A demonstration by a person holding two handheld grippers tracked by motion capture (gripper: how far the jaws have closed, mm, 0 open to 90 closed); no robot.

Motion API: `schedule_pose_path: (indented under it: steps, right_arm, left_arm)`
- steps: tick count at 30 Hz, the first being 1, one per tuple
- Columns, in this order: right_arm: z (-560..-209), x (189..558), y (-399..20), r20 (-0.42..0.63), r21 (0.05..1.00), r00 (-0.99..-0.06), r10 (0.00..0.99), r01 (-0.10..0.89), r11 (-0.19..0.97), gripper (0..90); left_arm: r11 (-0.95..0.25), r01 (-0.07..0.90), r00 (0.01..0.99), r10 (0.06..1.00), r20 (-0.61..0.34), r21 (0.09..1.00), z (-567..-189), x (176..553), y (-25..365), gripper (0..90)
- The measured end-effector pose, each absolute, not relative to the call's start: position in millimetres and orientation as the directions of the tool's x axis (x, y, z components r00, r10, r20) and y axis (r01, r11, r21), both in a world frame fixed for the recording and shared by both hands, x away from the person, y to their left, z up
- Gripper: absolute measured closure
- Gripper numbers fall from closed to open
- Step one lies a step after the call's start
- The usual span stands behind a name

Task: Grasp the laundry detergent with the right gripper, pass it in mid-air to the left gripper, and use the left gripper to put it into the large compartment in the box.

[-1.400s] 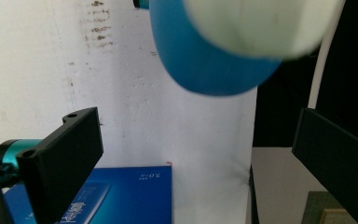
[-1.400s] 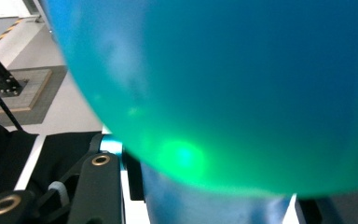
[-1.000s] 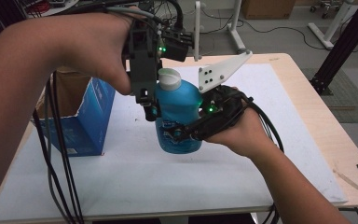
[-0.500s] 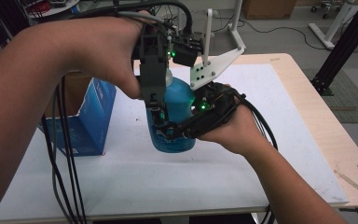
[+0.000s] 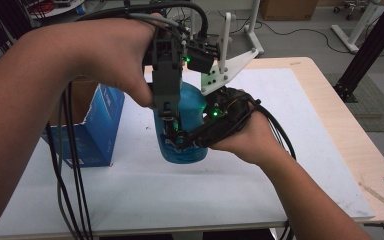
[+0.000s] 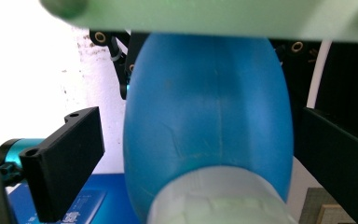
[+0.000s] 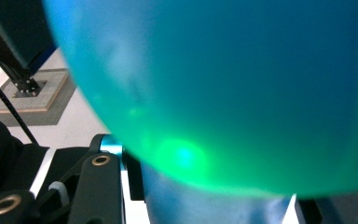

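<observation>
A blue plastic bottle (image 5: pixel 192 107) stands upright near the middle of the white table mat (image 5: pixel 300 165). My right gripper (image 5: pixel 182 140) comes in from the right and is shut on the bottle's lower body. In the right gripper view the bottle (image 7: pixel 237 84) sits very close, lit green. My left gripper (image 5: pixel 169 112) points down over the bottle's top and hides the cap in the high view. In the left gripper view its two black fingers (image 6: pixel 60 158) stand open on either side of the white cap (image 6: pixel 214 200), with a gap showing at the left one.
An open blue carton (image 5: pixel 95 130) stands on the mat just left of the bottle. Black cables (image 5: pixel 72 175) hang from the left gripper across the front left. White stand legs (image 5: pixel 225 30) rise behind the table's far edge.
The left gripper has come down over the bottle's top, so the white cap seen earlier is now covered. The right gripper kept its hold as the bottle shifted slightly left.
</observation>
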State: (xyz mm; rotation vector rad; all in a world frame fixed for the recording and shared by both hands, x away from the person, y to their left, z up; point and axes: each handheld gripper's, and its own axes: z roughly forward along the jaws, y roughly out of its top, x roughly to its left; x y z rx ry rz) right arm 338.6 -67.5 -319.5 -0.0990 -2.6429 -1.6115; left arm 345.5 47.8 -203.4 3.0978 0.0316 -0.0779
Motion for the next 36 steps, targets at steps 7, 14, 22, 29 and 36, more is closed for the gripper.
schedule_pose_path:
  steps: [7,14,22,29,36]
  right_arm:
    - [-319.4,338.8,-67.7,0.068,0.887,-0.997,0.037,0.077,0.455,46.9]
    - [-319.0,339.2,-69.0,0.068,0.888,-0.997,0.041,0.079,0.452,46.9]
    - [-319.1,339.1,-68.7,0.068,0.889,-0.997,0.041,0.080,0.452,46.8]
    - [-319.2,338.9,-68.8,0.072,0.886,-0.996,0.048,0.086,0.455,46.8]
    - [-319.2,338.6,-68.0,0.071,0.890,-0.996,0.047,0.085,0.449,46.9]
  left_arm:
    - [-0.999,0.019,0.999,0.018,-0.034,0.038,-203.2,346.0,47.8,10.3]
    - [-0.999,0.012,0.999,0.011,-0.030,0.036,-203.3,346.8,47.1,13.5]
    - [-0.999,0.005,0.999,0.004,-0.037,0.042,-202.8,347.9,47.6,19.5]
    - [-0.999,0.011,0.999,0.010,-0.045,0.041,-202.5,348.0,49.7,26.3]
    - [-0.999,0.003,0.999,0.001,-0.045,0.038,-203.3,347.3,47.5,26.7]
